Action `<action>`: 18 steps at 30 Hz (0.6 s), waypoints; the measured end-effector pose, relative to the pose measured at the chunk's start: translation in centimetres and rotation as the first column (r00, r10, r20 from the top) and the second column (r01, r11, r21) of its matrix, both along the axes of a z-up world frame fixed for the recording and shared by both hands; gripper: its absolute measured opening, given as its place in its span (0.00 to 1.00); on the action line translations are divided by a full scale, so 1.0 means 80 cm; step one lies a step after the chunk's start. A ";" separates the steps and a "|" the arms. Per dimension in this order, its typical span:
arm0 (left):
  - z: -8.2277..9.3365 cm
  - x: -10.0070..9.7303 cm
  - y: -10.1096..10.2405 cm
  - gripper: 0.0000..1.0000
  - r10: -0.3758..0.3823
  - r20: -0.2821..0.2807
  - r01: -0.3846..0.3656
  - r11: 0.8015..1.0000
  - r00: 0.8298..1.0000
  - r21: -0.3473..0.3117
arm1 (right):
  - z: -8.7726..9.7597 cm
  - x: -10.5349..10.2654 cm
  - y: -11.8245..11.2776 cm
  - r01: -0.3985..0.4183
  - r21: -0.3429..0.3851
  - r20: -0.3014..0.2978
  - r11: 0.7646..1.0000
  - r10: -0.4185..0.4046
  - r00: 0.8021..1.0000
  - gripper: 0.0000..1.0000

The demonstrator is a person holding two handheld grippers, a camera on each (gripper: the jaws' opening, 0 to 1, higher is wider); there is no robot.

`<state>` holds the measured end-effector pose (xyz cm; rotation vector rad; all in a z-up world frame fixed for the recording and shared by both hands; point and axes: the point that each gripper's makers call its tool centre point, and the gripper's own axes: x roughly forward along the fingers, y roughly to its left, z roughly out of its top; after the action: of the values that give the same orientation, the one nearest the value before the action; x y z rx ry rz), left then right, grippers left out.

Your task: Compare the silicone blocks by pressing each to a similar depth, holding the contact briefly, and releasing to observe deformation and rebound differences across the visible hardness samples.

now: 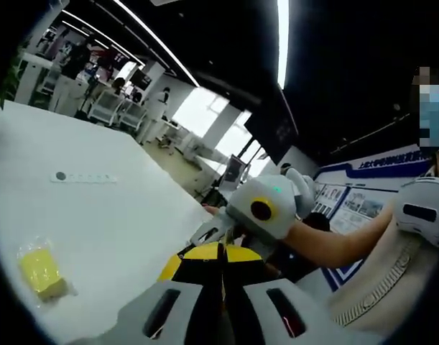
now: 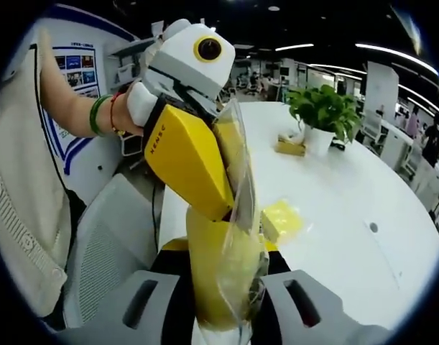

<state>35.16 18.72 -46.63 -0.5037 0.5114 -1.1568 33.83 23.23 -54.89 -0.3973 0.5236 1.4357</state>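
- Right gripper [image 2: 220, 316]: jaws pinching a clear bag [image 2: 237, 237] with a yellow block [image 2: 212, 266] inside; the left gripper [image 2: 194, 162] grips the same bag from above.
- Left gripper view: left gripper [image 1: 223, 305] jaws look pressed together on something yellow and black; right gripper [image 1: 266, 208] just beyond.
- Second bagged block [image 2: 280, 219] lies on the white table [image 2: 348, 215].
- Potted plant [image 2: 321, 115] and tissue box [image 2: 291, 146] farther back; office room with ceiling strip lights.

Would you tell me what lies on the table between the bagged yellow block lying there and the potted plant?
In the right gripper view, only bare white table separates the bagged yellow block from the potted plant; a small yellowish box sits beside the plant's pot.
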 end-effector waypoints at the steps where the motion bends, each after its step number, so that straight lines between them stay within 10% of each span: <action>1: 0.000 0.000 0.000 0.00 0.000 0.000 0.000 1.000 1.000 0.000 | 0.000 0.000 0.000 0.001 0.000 -0.002 1.000 -0.001 1.000 0.17; 18: -0.001 -0.001 0.000 0.00 0.018 0.016 -0.019 1.000 1.000 0.025 | -0.003 0.003 0.000 -0.031 -0.013 0.042 0.999 0.032 0.999 0.20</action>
<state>35.07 18.72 -46.72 -0.4768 0.5059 -1.1347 34.10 23.20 -55.14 -0.4459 0.4941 1.4521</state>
